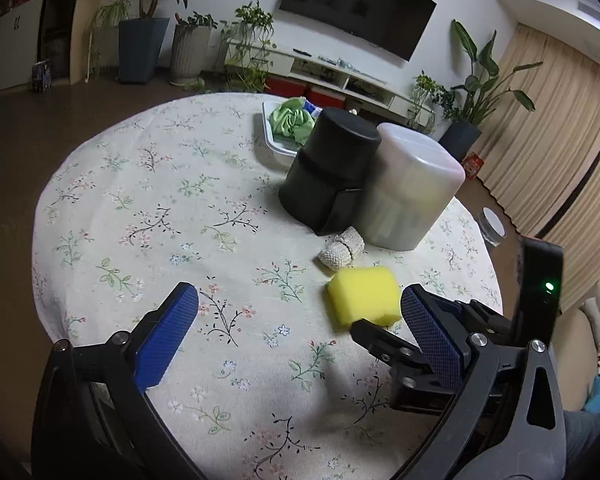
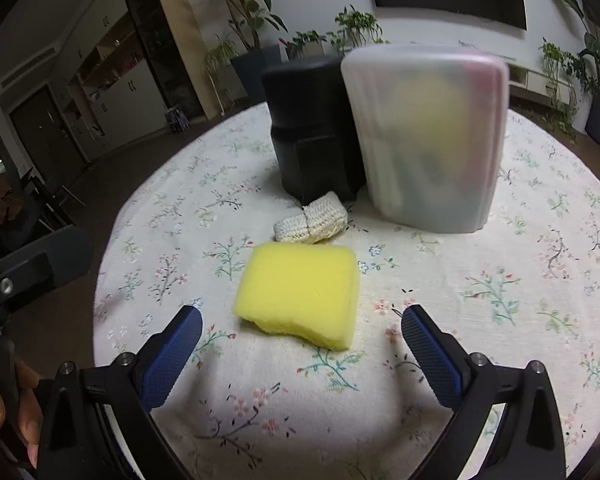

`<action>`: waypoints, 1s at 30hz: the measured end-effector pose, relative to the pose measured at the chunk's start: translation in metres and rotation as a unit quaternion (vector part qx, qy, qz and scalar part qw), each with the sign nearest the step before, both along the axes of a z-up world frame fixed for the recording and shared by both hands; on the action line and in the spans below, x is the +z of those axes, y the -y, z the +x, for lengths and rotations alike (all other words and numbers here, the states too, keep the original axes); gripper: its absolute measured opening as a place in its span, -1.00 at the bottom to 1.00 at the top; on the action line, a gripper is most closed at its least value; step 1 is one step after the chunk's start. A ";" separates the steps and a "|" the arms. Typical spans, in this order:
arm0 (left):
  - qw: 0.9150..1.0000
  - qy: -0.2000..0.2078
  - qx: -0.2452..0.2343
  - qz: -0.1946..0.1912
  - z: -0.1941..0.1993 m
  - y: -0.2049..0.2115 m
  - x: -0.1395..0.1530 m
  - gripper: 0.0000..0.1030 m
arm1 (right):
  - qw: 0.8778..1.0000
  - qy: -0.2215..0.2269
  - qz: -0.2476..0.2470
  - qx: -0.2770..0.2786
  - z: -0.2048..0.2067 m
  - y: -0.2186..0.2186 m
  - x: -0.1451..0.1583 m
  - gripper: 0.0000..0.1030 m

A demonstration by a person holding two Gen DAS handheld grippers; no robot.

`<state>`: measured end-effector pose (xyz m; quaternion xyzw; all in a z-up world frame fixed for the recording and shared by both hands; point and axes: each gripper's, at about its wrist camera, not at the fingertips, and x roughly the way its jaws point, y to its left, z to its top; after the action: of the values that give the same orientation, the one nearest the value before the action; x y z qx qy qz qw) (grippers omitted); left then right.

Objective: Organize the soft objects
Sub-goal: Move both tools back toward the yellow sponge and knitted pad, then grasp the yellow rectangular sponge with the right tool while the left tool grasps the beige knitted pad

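Two grippers, left gripper [image 1: 299, 300] and right gripper [image 2: 302, 320], hover with jaws apart over my counter [image 2: 500, 280], the yellow sponge [image 2: 300, 292] lying just ahead of the right; closing too shallow may squeeze it out sideways.

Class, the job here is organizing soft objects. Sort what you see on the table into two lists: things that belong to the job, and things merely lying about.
Belongs to the job:
yellow sponge
knitted cream cloth
green cloth in the white tray
frosted container
black container

Just lying about:
potted plants
wall television
curtains
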<state>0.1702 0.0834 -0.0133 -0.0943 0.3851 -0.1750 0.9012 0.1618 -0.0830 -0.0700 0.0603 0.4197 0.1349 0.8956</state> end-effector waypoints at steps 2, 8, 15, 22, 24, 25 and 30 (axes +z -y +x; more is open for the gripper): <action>1.000 -0.004 -0.007 0.009 0.004 0.004 -0.001 1.00 | 1.000 -0.015 -0.002 -0.008 0.009 -0.001 -0.004 0.98; 0.998 -0.010 -0.036 0.045 0.021 0.018 -0.001 1.00 | 1.000 -0.022 -0.020 -0.010 0.017 -0.004 -0.010 0.93; 0.993 -0.029 -0.085 0.082 0.043 0.043 -0.013 1.00 | 0.999 -0.012 -0.031 0.013 0.015 0.002 -0.009 0.67; 0.984 -0.070 -0.132 0.095 0.073 0.075 -0.029 1.00 | 0.999 -0.007 -0.031 0.025 0.003 0.012 -0.008 0.54; 0.982 -0.080 -0.143 0.089 0.082 0.083 -0.033 1.00 | 0.999 -0.007 -0.027 0.027 0.000 0.014 -0.007 0.49; 0.981 -0.084 -0.146 0.091 0.087 0.089 -0.035 1.00 | 0.999 -0.007 -0.027 0.028 -0.001 0.016 -0.007 0.45; 0.976 -0.095 -0.158 0.112 0.094 0.104 -0.048 0.96 | 0.999 -0.005 -0.024 0.035 -0.006 0.022 -0.007 0.30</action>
<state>0.2644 -0.0203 -0.0617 0.0530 0.4966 -0.2606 0.8263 0.1559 -0.1053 -0.0771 0.0250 0.4293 0.1554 0.8894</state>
